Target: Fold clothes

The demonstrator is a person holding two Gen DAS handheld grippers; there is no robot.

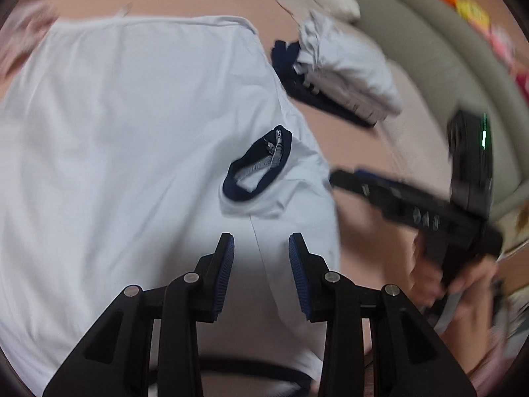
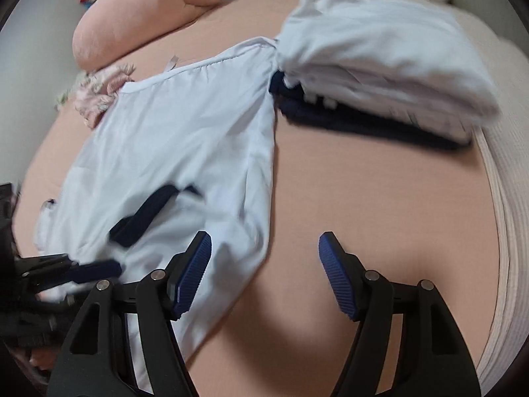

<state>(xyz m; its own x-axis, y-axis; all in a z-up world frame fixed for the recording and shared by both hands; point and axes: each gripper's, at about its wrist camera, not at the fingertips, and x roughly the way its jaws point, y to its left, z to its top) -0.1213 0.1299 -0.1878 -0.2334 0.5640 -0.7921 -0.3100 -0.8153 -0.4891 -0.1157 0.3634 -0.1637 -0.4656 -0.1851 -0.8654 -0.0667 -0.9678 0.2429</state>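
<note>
now the white shirt (image 1: 132, 132) with its navy collar (image 1: 258, 165) lies spread on the pink bed (image 2: 363, 198), near a folded pile (image 2: 380, 59). both the left gripper (image 1: 261, 264) and right gripper (image 2: 264, 264) hover open, holding nothing.

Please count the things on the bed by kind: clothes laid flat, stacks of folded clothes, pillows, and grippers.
White shirt laid flat: 1
Stack of folded clothes: 1
Pink pillow: 1
Grippers: 2, the left gripper and the right gripper
Total: 5
</note>
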